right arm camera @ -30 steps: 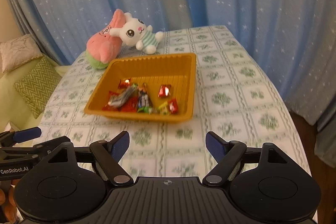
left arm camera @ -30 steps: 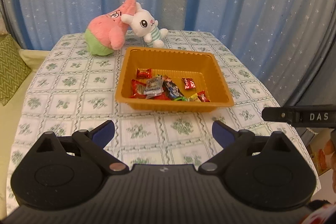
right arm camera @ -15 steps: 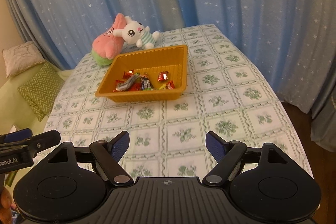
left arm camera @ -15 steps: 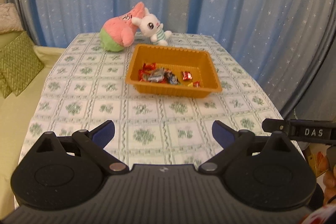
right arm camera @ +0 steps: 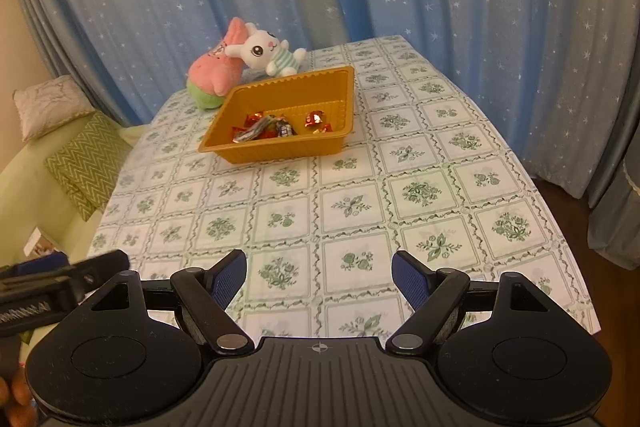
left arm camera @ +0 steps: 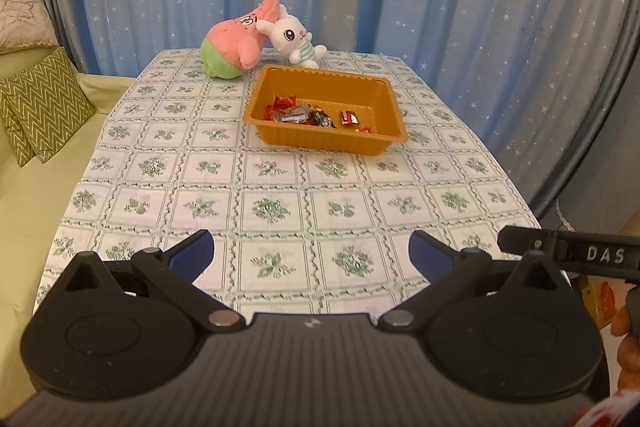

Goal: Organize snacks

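Note:
An orange plastic tray (left arm camera: 384, 95) (right arm camera: 340, 99) stands toward the far end of the table, with several wrapped snacks (left arm camera: 304, 115) (right arm camera: 268, 129) lying in its near half. My left gripper (left arm camera: 311, 253) hangs open over the table's near edge, nothing between its blue pads. My right gripper (right arm camera: 319, 277) is open too, well short of the tray, with only tablecloth between its fingers. The right gripper's arm shows at the right edge of the left wrist view, and the left gripper's at the left edge of the right wrist view.
A pink and green plush (left arm camera: 234, 45) (right arm camera: 212, 75) and a white bunny plush (left arm camera: 294, 39) (right arm camera: 268, 53) lie just behind the tray. The floral tablecloth (left arm camera: 280, 187) covers the table. A green sofa with zigzag cushions (left arm camera: 40, 107) runs along the left. Blue starred curtains hang behind.
Both grippers have drawn back from the tray toward the near end of the table, so the tray and plush toys look smaller and farther. Both stay open and empty.

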